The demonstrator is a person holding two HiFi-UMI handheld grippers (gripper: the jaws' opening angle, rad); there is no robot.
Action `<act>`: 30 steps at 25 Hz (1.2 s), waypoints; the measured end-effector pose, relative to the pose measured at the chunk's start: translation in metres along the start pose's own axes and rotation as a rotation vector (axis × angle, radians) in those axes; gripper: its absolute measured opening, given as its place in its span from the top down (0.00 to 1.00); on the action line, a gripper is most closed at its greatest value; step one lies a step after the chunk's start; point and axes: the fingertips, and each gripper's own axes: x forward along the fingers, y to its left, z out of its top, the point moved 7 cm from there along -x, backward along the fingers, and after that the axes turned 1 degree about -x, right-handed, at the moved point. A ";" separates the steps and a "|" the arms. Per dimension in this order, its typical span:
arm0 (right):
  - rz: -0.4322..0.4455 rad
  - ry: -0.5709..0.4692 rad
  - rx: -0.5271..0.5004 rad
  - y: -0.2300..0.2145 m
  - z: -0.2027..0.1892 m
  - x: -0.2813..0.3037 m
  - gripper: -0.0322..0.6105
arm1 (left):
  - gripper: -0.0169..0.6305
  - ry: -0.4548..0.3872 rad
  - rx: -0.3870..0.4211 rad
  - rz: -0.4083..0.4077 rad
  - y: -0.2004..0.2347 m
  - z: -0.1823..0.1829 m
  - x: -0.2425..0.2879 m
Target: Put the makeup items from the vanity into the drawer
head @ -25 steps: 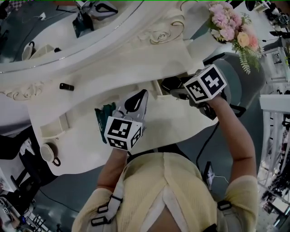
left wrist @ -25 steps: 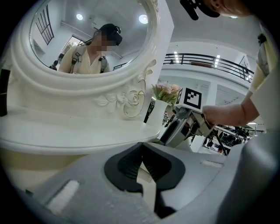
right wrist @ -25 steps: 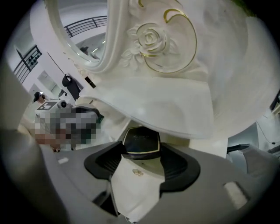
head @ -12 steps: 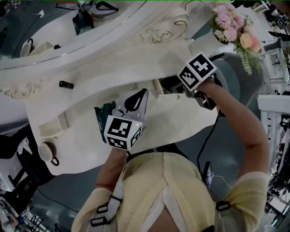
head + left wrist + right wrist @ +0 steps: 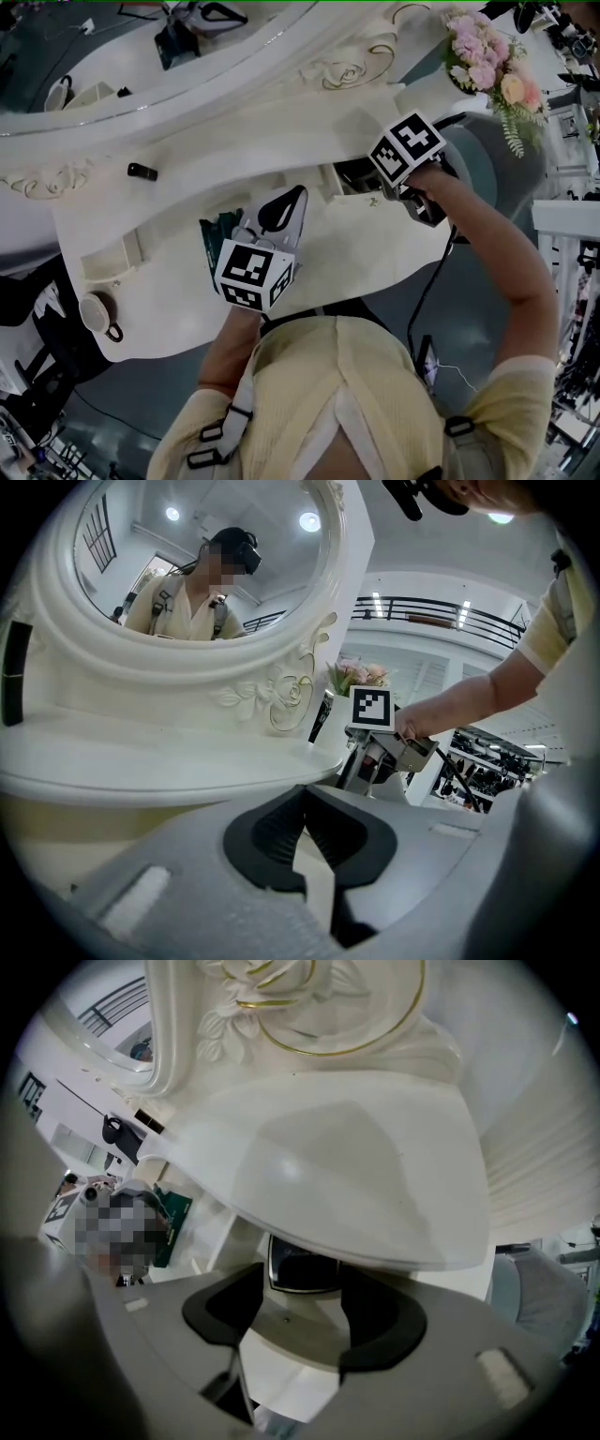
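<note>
Head view, left to right. A small black tube (image 5: pixel 142 172) lies alone on the vanity (image 5: pixel 375 253) below the mirror (image 5: pixel 141 56), well apart from both grippers; judged to be a makeup item not yet put away. A green box (image 5: pixel 217 236) sits just beside the left gripper (image 5: pixel 281 208); cannot tell whether it lies on the top or in a recess.

Left gripper rests low over the middle of the vanity top, pointed toward the mirror. Left gripper view: fingers (image 5: pixel 272 832) pressed together at the tips, nothing between them. Judged parked out of the way while the other side works.

Right gripper (image 5: pixel 361 178) reaches under the raised shelf at the vanity's right. Right gripper view: fingers (image 5: pixel 220 1312) spread wide, and a flat black compact (image 5: pixel 302 1267) with a silver rim lies between and just beyond the tips, inside the open drawer (image 5: pixel 291 1335) under the shelf. Cannot tell whether either pad touches the compact. The low approach angle seems forced by the shelf overhang. Judgement: the compact is set in the drawer and let go.

Flowers (image 5: pixel 487 56) stand at the far right corner, clear of the work.
</note>
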 end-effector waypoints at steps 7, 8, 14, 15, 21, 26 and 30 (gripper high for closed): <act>0.050 -0.054 0.010 0.001 0.002 -0.006 0.54 | 0.97 -0.021 -0.005 0.023 0.002 0.004 -0.015; 0.059 -0.073 0.009 0.002 0.002 -0.009 0.54 | 0.97 -0.025 -0.007 0.030 0.001 0.004 -0.018; 0.123 -0.172 -0.010 0.003 -0.005 -0.023 0.54 | 0.97 -0.052 -0.002 0.077 -0.013 0.013 -0.037; 0.132 -0.183 -0.015 0.004 -0.008 -0.025 0.54 | 0.97 -0.055 -0.001 0.086 -0.015 0.014 -0.040; 0.163 -0.334 -0.108 0.022 -0.027 -0.050 0.57 | 0.97 -0.118 -0.048 0.140 -0.022 0.023 -0.056; 0.207 -0.491 -0.197 0.051 -0.036 -0.068 0.58 | 0.97 -0.138 -0.083 0.174 -0.034 0.024 -0.071; 0.200 -0.618 -0.280 0.073 -0.041 -0.079 0.59 | 0.97 -0.146 -0.068 0.232 -0.044 0.021 -0.090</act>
